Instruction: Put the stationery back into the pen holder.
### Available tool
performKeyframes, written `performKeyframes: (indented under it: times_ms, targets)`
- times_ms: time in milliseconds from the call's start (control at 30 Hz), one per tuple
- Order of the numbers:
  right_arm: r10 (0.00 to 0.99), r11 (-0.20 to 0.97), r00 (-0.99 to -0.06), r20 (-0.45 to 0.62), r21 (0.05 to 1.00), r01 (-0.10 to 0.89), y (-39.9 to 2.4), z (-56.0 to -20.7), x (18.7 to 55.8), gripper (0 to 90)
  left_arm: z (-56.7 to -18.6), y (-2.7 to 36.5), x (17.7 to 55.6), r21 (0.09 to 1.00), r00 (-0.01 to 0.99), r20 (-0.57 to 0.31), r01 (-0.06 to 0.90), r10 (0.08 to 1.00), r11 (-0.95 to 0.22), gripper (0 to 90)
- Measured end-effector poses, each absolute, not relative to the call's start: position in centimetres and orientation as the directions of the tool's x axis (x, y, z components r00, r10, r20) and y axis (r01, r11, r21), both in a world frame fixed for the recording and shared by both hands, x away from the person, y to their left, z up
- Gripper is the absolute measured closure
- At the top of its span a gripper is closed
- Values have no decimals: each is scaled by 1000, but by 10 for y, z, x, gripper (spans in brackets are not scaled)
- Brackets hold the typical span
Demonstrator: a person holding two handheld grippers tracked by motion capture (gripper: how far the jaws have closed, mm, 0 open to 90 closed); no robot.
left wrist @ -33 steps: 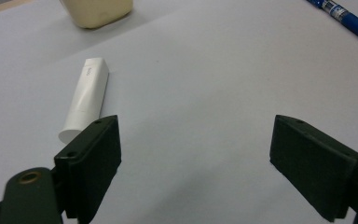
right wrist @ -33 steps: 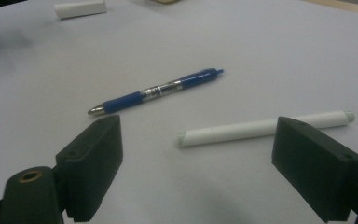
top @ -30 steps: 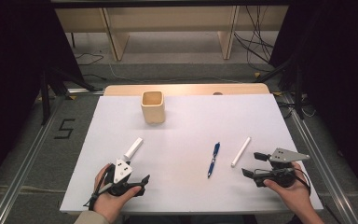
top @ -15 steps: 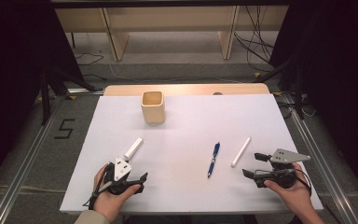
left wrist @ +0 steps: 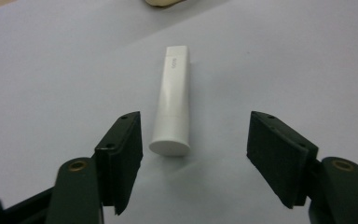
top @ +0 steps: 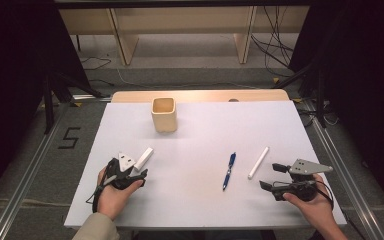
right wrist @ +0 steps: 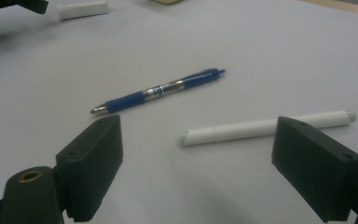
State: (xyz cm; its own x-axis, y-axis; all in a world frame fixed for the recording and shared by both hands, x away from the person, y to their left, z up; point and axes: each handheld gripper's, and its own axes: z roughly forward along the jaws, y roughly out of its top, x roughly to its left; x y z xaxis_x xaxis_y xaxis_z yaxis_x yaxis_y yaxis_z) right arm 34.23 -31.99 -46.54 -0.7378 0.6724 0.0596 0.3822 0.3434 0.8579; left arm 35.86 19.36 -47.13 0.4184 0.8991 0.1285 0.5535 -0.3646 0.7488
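Observation:
A thick white marker (top: 144,158) lies on the white table (top: 200,130) at the left. My left gripper (top: 136,169) is right behind it. In the left gripper view the marker's (left wrist: 173,102) near end lies between the tips of the left gripper (left wrist: 200,140), closer to the left jaw. The jaws have just been closing, but neither pad touches the marker. My right gripper (top: 269,175) rests open near the front right. A slim white pen (right wrist: 261,127) lies just ahead of the right gripper (right wrist: 205,149), and a blue pen (right wrist: 158,91) lies beyond it.
A beige square cup (top: 163,115) stands upright at the back centre-left of the table. The blue pen (top: 228,171) and slim white pen (top: 258,162) lie side by side at right of centre. A wooden edge (top: 200,95) borders the far side.
My left gripper has slid forward up to the thick white marker, whose near end now sits between narrower jaws. The right gripper and the pens have stayed put.

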Motion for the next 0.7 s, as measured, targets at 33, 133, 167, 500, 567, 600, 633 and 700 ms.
performKeyframes:
  times_ms: [33, 133, 167, 500, 567, 600, 633, 700]
  targets:
    - [672, 347, -738, 58, 856, 383, -320, -465, 342, 172, -475, 196, 366, 745, 421, 124, 559, 899, -364, 377]
    - [668, 345, -742, 59, 859, 379, -319, -466, 343, 172, -481, 202, 376, 737, 442, 111, 565, 890, -372, 414]
    - [668, 345, -742, 59, 859, 379, -319, -466, 343, 172, -481, 202, 376, 737, 442, 111, 565, 890, -372, 415]
    - [669, 347, -740, 63, 855, 386, -319, -466, 342, 173, -490, 208, 391, 726, 441, 33, 606, 897, -325, 491]
    - [667, 351, -742, 57, 855, 382, -318, -465, 342, 173, -492, 208, 392, 714, 444, 23, 620, 896, -325, 517]
    - [668, 351, -742, 58, 855, 382, -318, -465, 342, 173, -492, 208, 392, 714, 444, 23, 620, 896, -325, 522]
    - [667, 351, -742, 58, 855, 382, -318, -465, 342, 174, -493, 207, 393, 714, 443, 21, 620, 896, -324, 529]
    - [666, 348, -744, 61, 856, 383, -318, -466, 343, 173, -492, 207, 393, 713, 444, 21, 622, 896, -325, 546]
